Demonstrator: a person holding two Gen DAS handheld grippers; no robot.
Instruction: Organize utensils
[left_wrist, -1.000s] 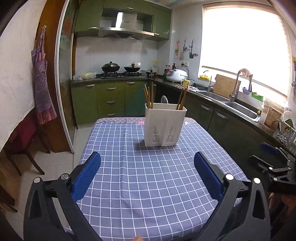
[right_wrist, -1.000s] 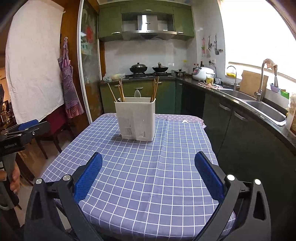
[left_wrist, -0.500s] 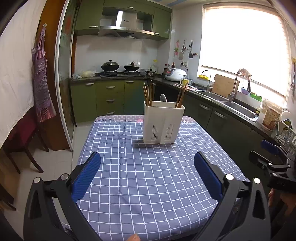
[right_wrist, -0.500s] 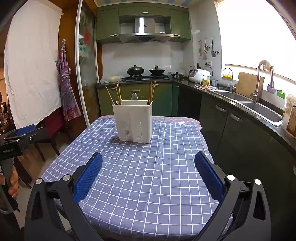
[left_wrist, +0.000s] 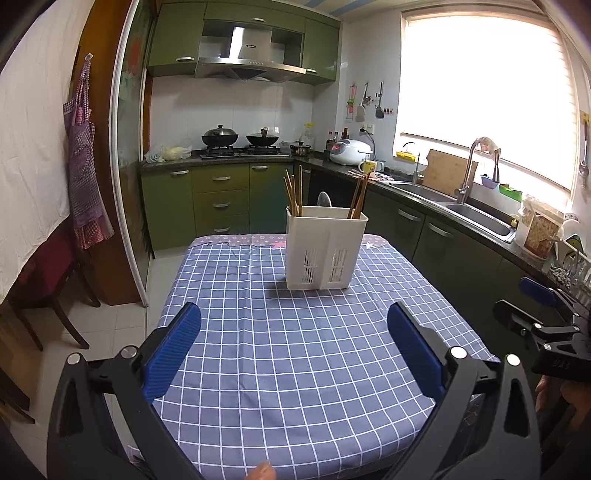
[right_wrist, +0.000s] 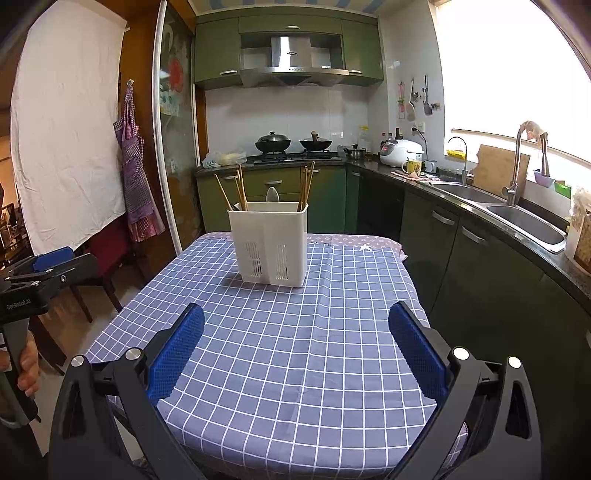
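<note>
White utensil holder (left_wrist: 326, 247) is seen upright near the far edge of the checked tablecloth (left_wrist: 295, 350), with chopsticks (left_wrist: 293, 194) and a spoon (left_wrist: 324, 199) standing inside. Left gripper (left_wrist: 294, 334) and right gripper (right_wrist: 296, 334) are held spread wide, nothing between the jaws, above the near edge.

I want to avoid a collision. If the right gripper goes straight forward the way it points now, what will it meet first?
Probably the white utensil holder. The right gripper is open above the checked tablecloth, and nothing else stands between. The holder sits slightly left of centre, so depth and exact line are uncertain.
</note>
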